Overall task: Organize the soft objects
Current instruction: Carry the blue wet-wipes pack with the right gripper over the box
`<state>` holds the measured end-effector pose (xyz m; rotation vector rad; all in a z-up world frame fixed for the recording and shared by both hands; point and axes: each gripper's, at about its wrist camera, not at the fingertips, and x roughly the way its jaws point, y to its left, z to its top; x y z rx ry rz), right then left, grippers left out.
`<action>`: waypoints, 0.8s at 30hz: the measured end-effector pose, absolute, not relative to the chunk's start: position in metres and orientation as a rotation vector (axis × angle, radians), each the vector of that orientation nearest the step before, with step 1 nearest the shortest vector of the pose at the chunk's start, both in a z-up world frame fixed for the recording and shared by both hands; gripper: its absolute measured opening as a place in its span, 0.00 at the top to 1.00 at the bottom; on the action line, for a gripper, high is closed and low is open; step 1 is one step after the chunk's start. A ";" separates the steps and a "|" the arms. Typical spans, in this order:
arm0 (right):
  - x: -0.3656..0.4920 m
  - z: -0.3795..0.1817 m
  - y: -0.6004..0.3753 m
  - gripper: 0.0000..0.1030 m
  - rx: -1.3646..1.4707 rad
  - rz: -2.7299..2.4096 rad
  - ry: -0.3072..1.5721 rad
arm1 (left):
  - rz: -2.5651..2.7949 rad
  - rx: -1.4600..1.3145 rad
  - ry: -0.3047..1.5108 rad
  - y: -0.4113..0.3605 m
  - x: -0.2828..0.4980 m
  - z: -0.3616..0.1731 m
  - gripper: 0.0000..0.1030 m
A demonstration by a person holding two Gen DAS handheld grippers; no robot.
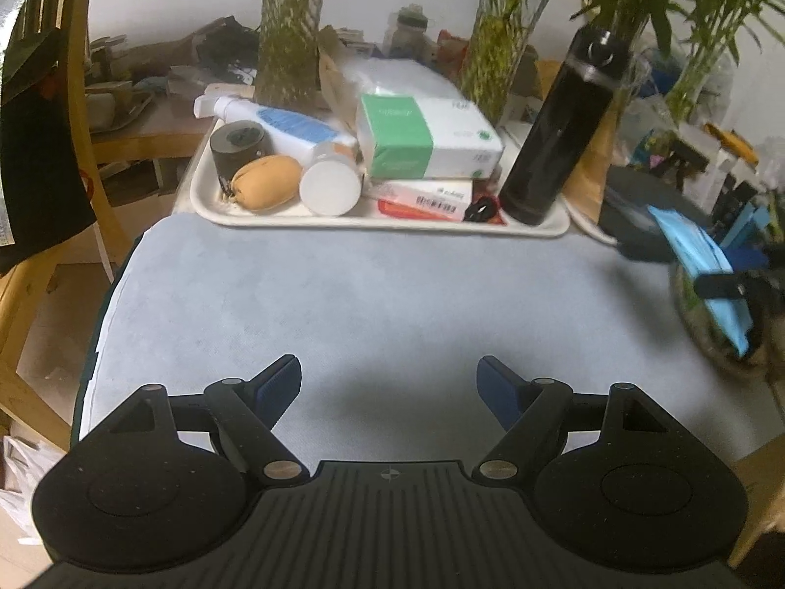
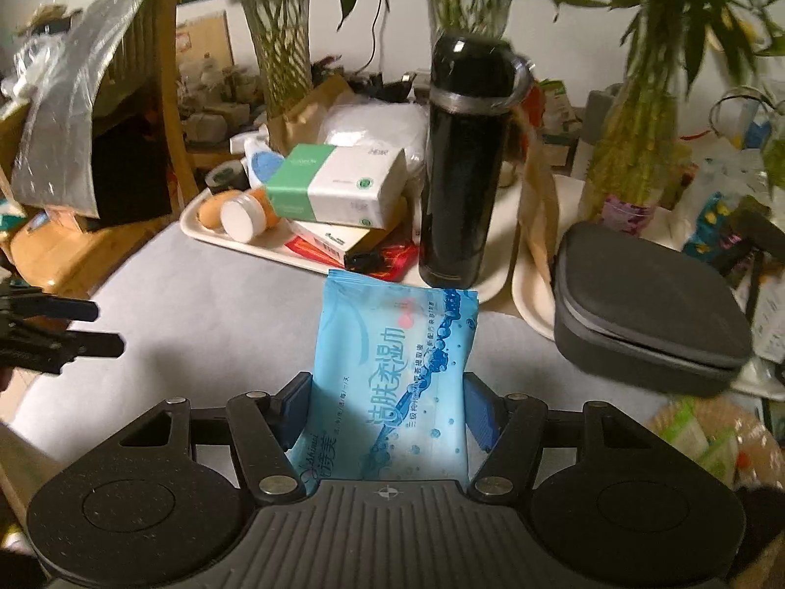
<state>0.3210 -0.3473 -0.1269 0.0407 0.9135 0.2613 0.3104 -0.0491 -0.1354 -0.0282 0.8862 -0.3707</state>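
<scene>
- Wet wipes pack point(image 2: 392, 383), blue with printed lettering, sits lengthwise between the fingers of the right gripper point(image 2: 390, 405); both blue pads press its sides, so these tongs are clamped on it, the pack's far end sticking out ahead of the fingertips.
- In the left wrist view the same pack point(image 1: 706, 270) shows far to the right of the left tongs, held off the table surface by the dark right gripper.
- Left gripper point(image 1: 390, 388) stands open and empty — nothing between its blue pads, only the pale grey table mat point(image 1: 343, 294) below and ahead.
- In the right wrist view the left gripper point(image 2: 105, 329) pokes in from the left edge, well apart from the pack.
- Straight ahead of the left tongs, past the mat, lies a cream tray point(image 1: 245, 216) crowded with things: a green-and-white tissue box point(image 1: 427, 137), a tan soft pouch point(image 1: 267, 181), a white-lidded jar point(image 1: 328, 184) on its side, a white-and-blue spray bottle point(image 1: 279, 122) and a dark roll point(image 1: 238, 145).
- Tall black flask point(image 2: 463, 167) stands upright on the tray's right end, just beyond the pack's far edge.
- Right of the right tongs a dark grey zip case point(image 2: 647, 304) rests on a second tray point(image 2: 527, 304) — bamboo stalks in glass vases behind.
</scene>
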 end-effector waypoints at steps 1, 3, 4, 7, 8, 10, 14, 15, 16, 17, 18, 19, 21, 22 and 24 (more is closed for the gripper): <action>0.314 -0.122 -0.348 0.36 0.044 0.263 0.905 | -0.377 -0.037 0.880 -0.049 0.308 -0.131 0.23; 0.301 -0.115 -0.350 0.36 0.052 0.261 0.893 | -0.384 -0.041 0.870 -0.051 0.301 -0.123 0.23; 0.296 -0.112 -0.350 0.36 0.058 0.260 0.890 | -0.389 -0.040 0.866 -0.052 0.297 -0.119 0.23; 0.277 -0.101 -0.349 0.36 0.071 0.268 0.878 | -0.409 -0.025 0.846 -0.056 0.283 -0.104 0.23; 0.271 -0.097 -0.349 0.36 0.072 0.270 0.872 | -0.412 -0.020 0.838 -0.057 0.279 -0.099 0.23; 0.259 -0.090 -0.348 0.36 0.077 0.274 0.863 | -0.416 -0.014 0.822 -0.058 0.270 -0.087 0.23; 0.235 -0.075 -0.349 0.36 0.089 0.271 0.847 | -0.402 0.030 0.805 -0.063 0.253 -0.067 0.23; 0.231 -0.073 -0.349 0.36 0.093 0.269 0.846 | -0.394 0.047 0.802 -0.065 0.250 -0.064 0.23; 0.224 -0.069 -0.349 0.36 0.096 0.270 0.843 | -0.388 0.068 0.796 -0.067 0.245 -0.060 0.23; 0.219 -0.066 -0.348 0.36 0.096 0.271 0.839 | -0.386 0.085 0.791 -0.069 0.240 -0.057 0.23; 0.213 -0.063 -0.347 0.36 0.097 0.270 0.835 | -0.385 0.100 0.787 -0.071 0.235 -0.054 0.23; 0.208 -0.061 -0.346 0.36 0.097 0.271 0.833 | -0.385 0.111 0.785 -0.072 0.231 -0.051 0.23; 0.197 -0.056 -0.345 0.36 0.098 0.273 0.828 | -0.392 0.130 0.776 -0.074 0.222 -0.045 0.23; 0.192 -0.053 -0.344 0.36 0.098 0.273 0.825 | -0.397 0.136 0.770 -0.075 0.218 -0.043 0.23; 0.181 -0.048 -0.344 0.36 0.100 0.269 0.820 | -0.401 0.148 0.759 -0.076 0.209 -0.037 0.23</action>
